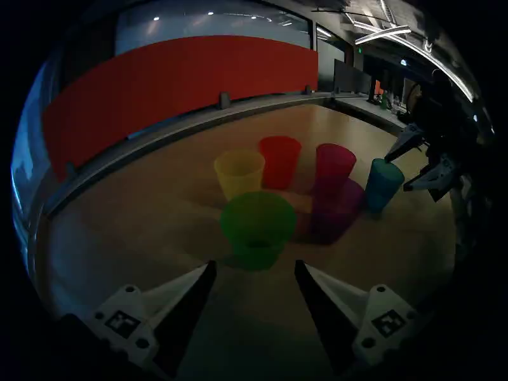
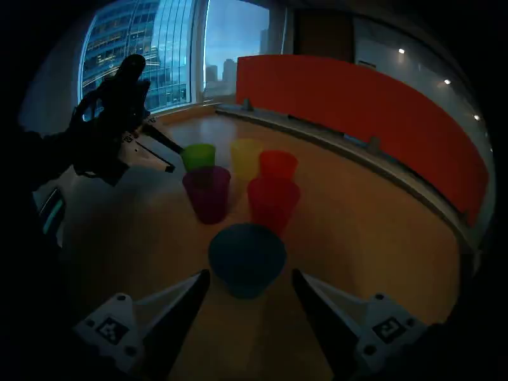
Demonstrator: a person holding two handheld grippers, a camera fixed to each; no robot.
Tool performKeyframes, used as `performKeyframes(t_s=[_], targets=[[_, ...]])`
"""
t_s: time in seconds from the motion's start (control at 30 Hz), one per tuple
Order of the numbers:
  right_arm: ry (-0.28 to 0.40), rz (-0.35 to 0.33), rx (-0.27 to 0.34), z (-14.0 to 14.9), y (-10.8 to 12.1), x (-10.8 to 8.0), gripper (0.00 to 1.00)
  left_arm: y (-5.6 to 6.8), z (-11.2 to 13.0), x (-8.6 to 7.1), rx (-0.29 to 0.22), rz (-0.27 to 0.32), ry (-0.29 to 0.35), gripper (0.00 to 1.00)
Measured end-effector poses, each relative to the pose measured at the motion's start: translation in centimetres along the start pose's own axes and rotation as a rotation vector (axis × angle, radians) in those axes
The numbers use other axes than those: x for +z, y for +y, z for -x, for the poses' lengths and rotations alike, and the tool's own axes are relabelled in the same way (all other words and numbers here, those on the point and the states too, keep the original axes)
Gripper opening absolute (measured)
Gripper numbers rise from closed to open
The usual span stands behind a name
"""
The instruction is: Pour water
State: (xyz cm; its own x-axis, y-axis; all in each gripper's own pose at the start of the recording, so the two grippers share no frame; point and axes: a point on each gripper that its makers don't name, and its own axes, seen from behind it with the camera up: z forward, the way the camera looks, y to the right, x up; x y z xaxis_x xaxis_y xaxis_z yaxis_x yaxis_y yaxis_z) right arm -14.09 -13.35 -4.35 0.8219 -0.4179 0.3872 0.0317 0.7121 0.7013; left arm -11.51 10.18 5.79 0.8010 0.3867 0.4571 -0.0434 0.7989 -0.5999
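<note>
Several translucent plastic cups stand upright, bunched on a wooden table (image 1: 159, 216). In the left gripper view the green cup (image 1: 257, 228) sits just ahead of my left gripper (image 1: 254, 267), whose fingers are spread wide and touch nothing. Behind it are a yellow cup (image 1: 240, 173), a red cup (image 1: 279, 160), a magenta cup (image 1: 334, 166), a purple cup (image 1: 336, 213) and a teal cup (image 1: 383, 183). In the right gripper view the teal cup (image 2: 246, 257) stands right at the tips of my right gripper (image 2: 249, 274), which is open. I cannot make out water in any cup.
A red panel (image 1: 178, 82) runs along the table's far edge above a grey rail. The right gripper (image 1: 416, 162) shows beside the teal cup. The left gripper (image 2: 174, 159), held by a dark-sleeved hand, shows by the green cup (image 2: 198, 155). Windows (image 2: 146, 57) lie behind.
</note>
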Motion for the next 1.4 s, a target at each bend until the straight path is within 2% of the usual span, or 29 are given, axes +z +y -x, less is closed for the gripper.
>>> performKeyframes(t_s=[0.9,1.4], targets=[[-0.009,-0.019,0.014,0.0,0.0,1.8,1.00,0.4,-1.8,3.7,0.006,0.044,0.000,0.92],[-0.010,-0.026,0.013,0.0,-0.1,2.4,1.00,0.7,-2.9,4.4,0.013,0.057,0.024,0.92]])
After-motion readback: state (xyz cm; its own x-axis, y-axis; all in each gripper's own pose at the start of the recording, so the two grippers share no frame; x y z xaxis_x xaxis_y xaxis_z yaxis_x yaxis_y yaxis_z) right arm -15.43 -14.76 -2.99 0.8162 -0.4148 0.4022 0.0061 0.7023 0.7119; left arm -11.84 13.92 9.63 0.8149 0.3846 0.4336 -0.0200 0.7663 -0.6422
